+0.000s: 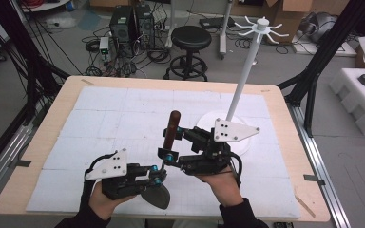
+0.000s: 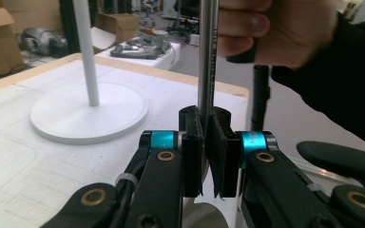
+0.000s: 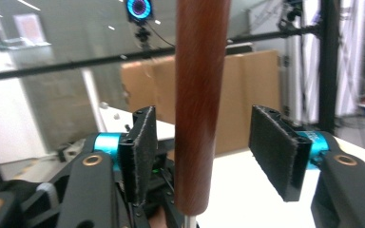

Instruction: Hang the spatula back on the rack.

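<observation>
The left gripper (image 1: 158, 176) sat near the front of the table (image 1: 38, 142) with its fingers clamped tight on the metal shaft (image 2: 207, 57) of a spatula (image 1: 156, 195), dark blade hanging low. Just right of it, the right gripper's (image 1: 167, 154) fingers were spread apart around the upright wooden handle (image 3: 199, 104). A white stand (image 1: 247, 61) stood further right.

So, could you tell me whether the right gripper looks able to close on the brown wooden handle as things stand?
Probably yes. The right gripper is open with the wooden handle standing upright between its jaws and nothing else in the gap, while the left gripper steadies the metal shaft below.
</observation>
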Available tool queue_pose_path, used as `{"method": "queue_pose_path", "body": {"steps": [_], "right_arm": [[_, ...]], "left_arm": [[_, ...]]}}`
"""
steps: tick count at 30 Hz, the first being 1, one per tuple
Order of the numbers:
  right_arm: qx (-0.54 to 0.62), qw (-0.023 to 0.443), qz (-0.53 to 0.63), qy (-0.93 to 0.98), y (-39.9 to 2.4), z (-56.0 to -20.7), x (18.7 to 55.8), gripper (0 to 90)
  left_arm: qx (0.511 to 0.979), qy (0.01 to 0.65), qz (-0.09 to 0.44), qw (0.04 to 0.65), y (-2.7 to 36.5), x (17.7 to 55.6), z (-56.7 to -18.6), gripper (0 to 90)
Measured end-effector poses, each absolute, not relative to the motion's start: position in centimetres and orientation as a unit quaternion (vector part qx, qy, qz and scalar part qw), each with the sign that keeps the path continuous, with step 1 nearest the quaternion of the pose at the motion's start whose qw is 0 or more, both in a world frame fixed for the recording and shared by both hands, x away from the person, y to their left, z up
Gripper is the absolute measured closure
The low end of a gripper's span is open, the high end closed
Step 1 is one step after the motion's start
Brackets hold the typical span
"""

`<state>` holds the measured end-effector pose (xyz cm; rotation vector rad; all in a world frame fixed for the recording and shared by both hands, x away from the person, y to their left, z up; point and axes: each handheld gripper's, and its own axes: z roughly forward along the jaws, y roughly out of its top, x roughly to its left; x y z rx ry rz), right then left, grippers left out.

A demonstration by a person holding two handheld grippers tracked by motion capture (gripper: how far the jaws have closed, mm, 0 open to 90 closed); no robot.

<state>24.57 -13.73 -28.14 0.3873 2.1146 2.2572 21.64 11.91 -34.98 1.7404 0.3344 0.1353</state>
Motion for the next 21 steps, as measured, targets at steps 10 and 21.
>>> {"method": "queue_pose_path", "body": {"steps": [10, 21], "right_arm": [[0.159, 0.034, 0.704, 0.691, -13.3, -27.9, 24.4, 60.5], [0.156, 0.04, 0.69, 0.706, -14.3, -27.4, 25.0, 73.4]], "left_arm": [[0.751, 0.172, 0.077, 0.632, 11.8, 22.0, -35.0, 83.7], [0.732, 0.187, 0.099, 0.648, 13.1, 22.4, -35.0, 44.7]]}}
